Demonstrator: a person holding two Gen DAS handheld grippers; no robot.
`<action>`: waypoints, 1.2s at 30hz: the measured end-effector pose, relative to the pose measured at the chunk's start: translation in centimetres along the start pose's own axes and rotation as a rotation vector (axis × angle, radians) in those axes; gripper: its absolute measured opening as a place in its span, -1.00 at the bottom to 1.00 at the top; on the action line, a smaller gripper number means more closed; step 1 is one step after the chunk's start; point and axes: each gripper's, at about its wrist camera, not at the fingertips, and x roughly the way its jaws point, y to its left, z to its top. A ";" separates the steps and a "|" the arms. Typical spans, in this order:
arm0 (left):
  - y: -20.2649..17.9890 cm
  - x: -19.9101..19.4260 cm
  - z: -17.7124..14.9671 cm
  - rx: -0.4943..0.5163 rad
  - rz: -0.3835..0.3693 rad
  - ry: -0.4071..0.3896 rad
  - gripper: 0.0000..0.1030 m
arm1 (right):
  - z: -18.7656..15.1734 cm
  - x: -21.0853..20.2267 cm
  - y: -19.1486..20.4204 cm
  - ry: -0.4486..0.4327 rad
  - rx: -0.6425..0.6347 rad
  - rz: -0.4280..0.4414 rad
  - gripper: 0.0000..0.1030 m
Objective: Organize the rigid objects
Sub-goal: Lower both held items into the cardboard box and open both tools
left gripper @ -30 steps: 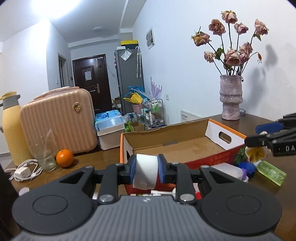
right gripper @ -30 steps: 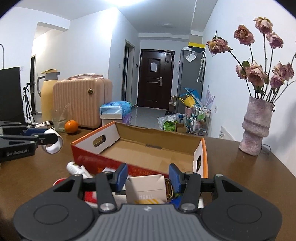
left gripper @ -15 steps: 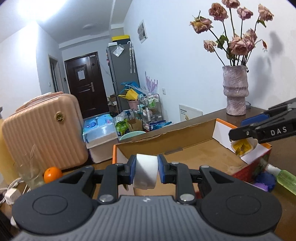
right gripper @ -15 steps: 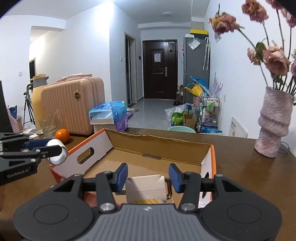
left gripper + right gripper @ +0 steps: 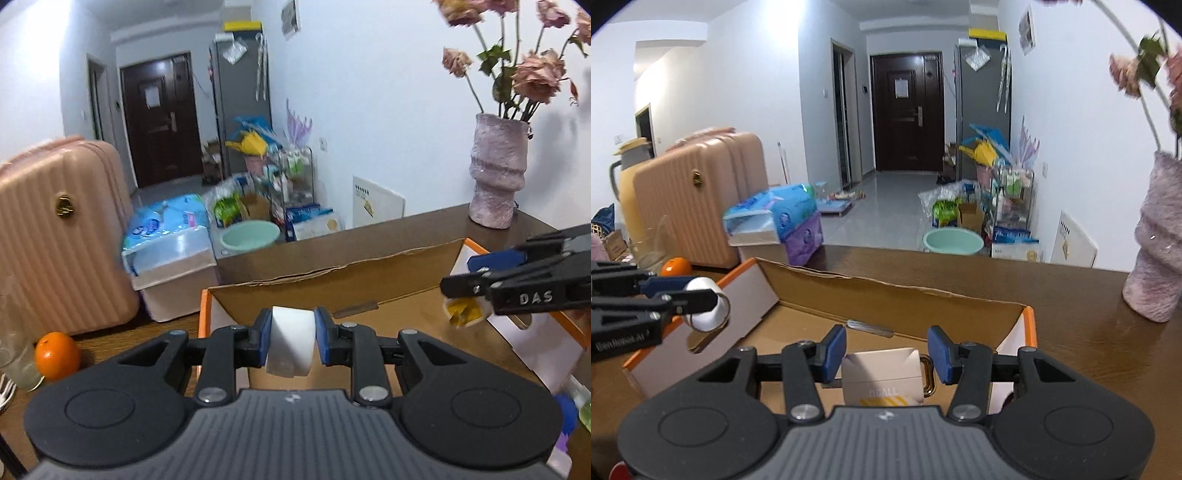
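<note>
My left gripper is shut on a white tape roll and holds it over the left end of an open cardboard box with orange edges. The roll also shows in the right wrist view. My right gripper is shut on a small beige carton with a yellow mark, held over the box's right end. From the left wrist view the right gripper comes in from the right with the carton under it.
The box stands on a dark wooden table. A pink vase with dried roses stands at the back right. An orange and a glass are on the left. A pink suitcase stands behind. Small items lie right of the box.
Both grippers have moved forward and up, from in front of the box to over its inside, each still holding its object.
</note>
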 end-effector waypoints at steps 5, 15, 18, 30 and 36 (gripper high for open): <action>2.2 4.2 1.6 -0.062 -0.010 0.102 -0.51 | 1.1 4.3 -1.4 0.094 0.051 -0.001 -0.07; 3.1 9.8 1.4 -0.105 -0.004 0.271 -0.50 | 2.4 8.5 -1.5 0.168 0.061 -0.051 -0.07; 3.0 10.7 1.8 -0.104 0.027 0.291 -0.50 | 2.8 9.7 -1.6 0.196 0.060 -0.098 -0.07; 3.1 11.4 1.1 -0.111 0.022 0.375 -0.29 | 2.2 10.6 -2.7 0.257 0.132 -0.102 -0.06; 2.2 10.1 0.9 -0.109 0.019 0.376 0.04 | 2.0 10.2 -1.6 0.265 0.107 -0.129 0.04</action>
